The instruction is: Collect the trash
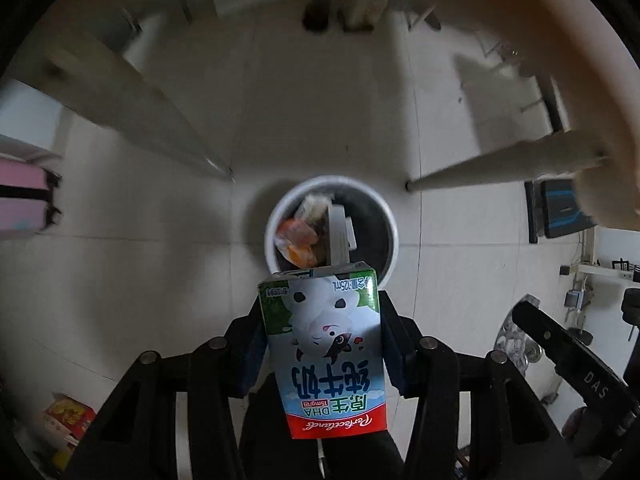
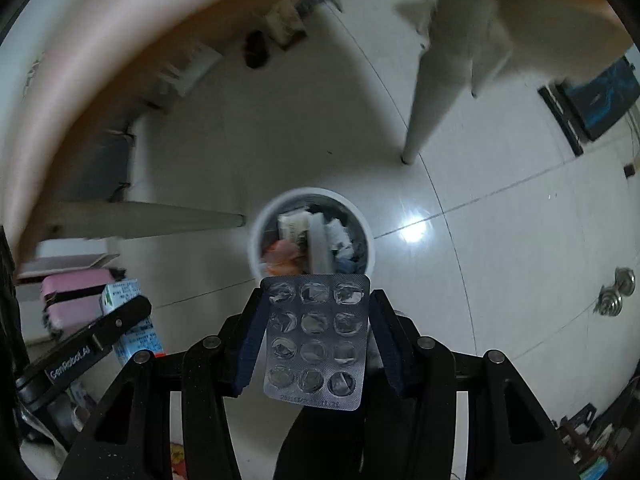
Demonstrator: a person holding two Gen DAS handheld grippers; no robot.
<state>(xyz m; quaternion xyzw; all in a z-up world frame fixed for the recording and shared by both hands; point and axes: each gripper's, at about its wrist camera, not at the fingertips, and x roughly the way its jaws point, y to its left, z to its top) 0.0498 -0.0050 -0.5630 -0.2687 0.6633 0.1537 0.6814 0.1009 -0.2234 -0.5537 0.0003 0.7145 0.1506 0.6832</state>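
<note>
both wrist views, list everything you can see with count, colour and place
milk carton: one, white, green and red with a cartoon animal, held between the left fingers above the bin
blister pack: one, silver, pockets look emptied, held between the right fingers above the bin
trash bin: one, white rim, on the floor below both grippers, already holding wrappers and paper
table: one, pale, round edge overhead, legs reaching the floor
suitcase: one, pink with black straps, on the floor by the wall
floor: pale glossy tiles
left gripper: one, black with blue fingers, closed on the carton
right gripper: one, black with blue fingers, closed on the pack
</note>
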